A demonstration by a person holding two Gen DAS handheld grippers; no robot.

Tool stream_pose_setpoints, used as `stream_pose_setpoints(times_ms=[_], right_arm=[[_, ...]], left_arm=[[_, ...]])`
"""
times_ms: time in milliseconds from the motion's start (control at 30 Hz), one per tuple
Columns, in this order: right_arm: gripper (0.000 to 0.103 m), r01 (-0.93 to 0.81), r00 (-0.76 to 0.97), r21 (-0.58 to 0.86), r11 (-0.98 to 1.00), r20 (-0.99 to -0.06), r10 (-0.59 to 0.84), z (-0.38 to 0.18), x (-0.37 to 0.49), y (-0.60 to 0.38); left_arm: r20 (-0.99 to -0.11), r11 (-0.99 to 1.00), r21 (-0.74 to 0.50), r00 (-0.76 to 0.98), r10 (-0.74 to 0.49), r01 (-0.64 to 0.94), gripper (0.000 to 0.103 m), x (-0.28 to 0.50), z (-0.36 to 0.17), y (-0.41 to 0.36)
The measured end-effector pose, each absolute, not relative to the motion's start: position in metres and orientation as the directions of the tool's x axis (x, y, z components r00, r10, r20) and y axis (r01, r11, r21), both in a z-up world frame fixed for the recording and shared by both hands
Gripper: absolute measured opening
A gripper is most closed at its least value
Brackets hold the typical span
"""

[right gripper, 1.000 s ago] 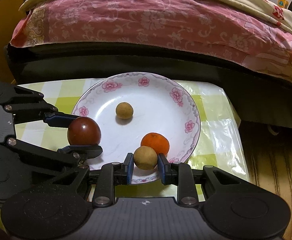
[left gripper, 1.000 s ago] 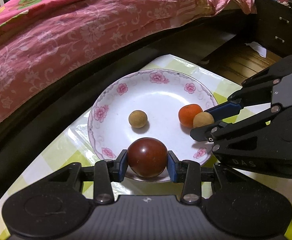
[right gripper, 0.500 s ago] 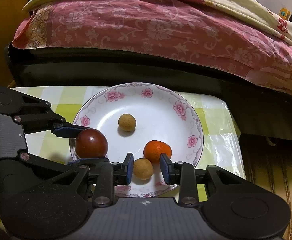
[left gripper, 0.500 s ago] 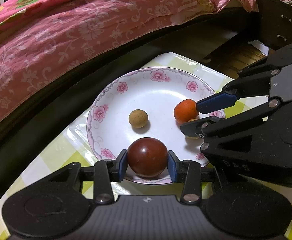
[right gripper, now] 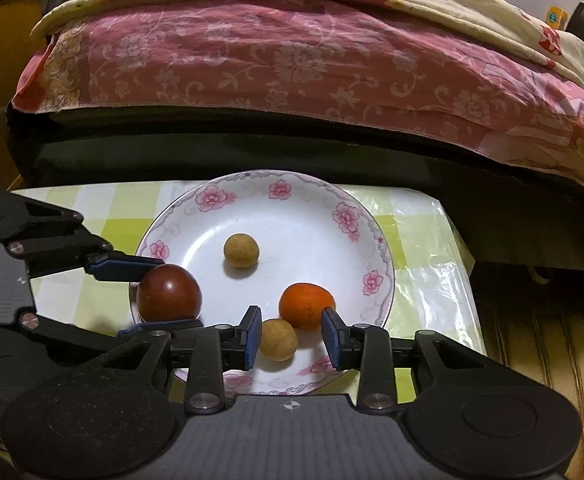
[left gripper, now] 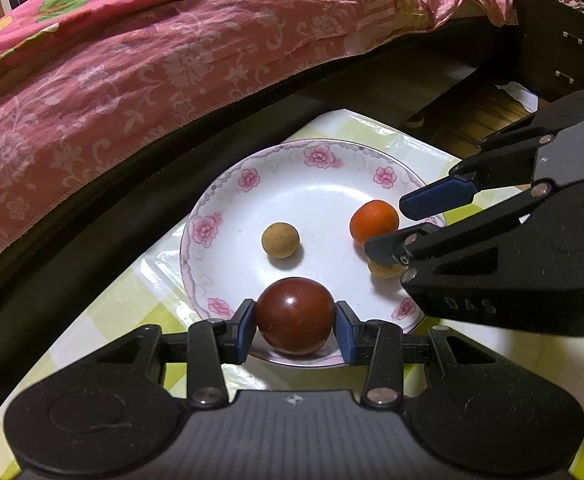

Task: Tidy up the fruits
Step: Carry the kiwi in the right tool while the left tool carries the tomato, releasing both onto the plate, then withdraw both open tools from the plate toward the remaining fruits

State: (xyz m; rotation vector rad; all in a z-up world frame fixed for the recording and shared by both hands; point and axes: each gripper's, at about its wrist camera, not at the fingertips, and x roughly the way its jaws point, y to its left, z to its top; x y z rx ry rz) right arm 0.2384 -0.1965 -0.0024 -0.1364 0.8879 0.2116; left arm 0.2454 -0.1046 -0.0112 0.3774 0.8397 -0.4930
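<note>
A white plate with pink flowers point(left gripper: 319, 156) point(right gripper: 280, 190) sits on the checked table. At the plate's near rim, my left gripper point(left gripper: 295, 330) point(right gripper: 148, 296) is shut on a dark red round fruit point(left gripper: 295, 316) point(right gripper: 168, 293). My right gripper point(right gripper: 292, 336) point(left gripper: 405, 226) has its jaws opening. A small tan fruit point(right gripper: 278, 339) point(left gripper: 385, 270) lies on the plate between them, and the right pad stands clear of it. An orange fruit point(right gripper: 307, 306) point(left gripper: 373, 222) rests just beyond it. Another tan fruit point(right gripper: 241, 250) point(left gripper: 280, 240) lies mid-plate.
The small table has a green-and-white checked cloth point(left gripper: 104, 320) point(right gripper: 423, 248) under plastic. A bed with a pink floral cover point(left gripper: 132, 60) point(right gripper: 292, 60) runs along its far side. A dark cabinet point(left gripper: 551, 52) and wooden floor point(right gripper: 539, 340) lie to the right.
The right gripper's jaws have spread and let go of the small tan fruit, which now lies on the plate beside the orange one. The left gripper still holds the dark red fruit.
</note>
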Motion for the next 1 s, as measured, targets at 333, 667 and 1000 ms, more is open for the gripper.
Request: stream_pose_setpoints(times_ms=[333, 667, 1000], right_arm=[[0.032, -0.205, 0.634, 0.002, 0.979, -0.762, 0.134, 0.010, 0.237, -0.207], [0.032, -0.200, 0.650, 0.016, 0.980, -0.746, 0.145, 0.022, 0.220, -0.210], [0.033, -0.232, 0.623, 0.021, 0.973, -0.765, 0.165, 0.026, 0.182, -0.195]], left_arm=[[-0.761, 0.835, 0.116, 0.588, -0.273, 0.538, 0.050, 0.242, 0.002, -0.099], [-0.756, 0.856, 0.097, 0.597, -0.268, 0.507, 0.050, 0.228, 0.015, -0.082], [-0.764, 0.882, 0.045, 0.585, -0.272, 0.470, 0.050, 0.196, 0.028, -0.050]])
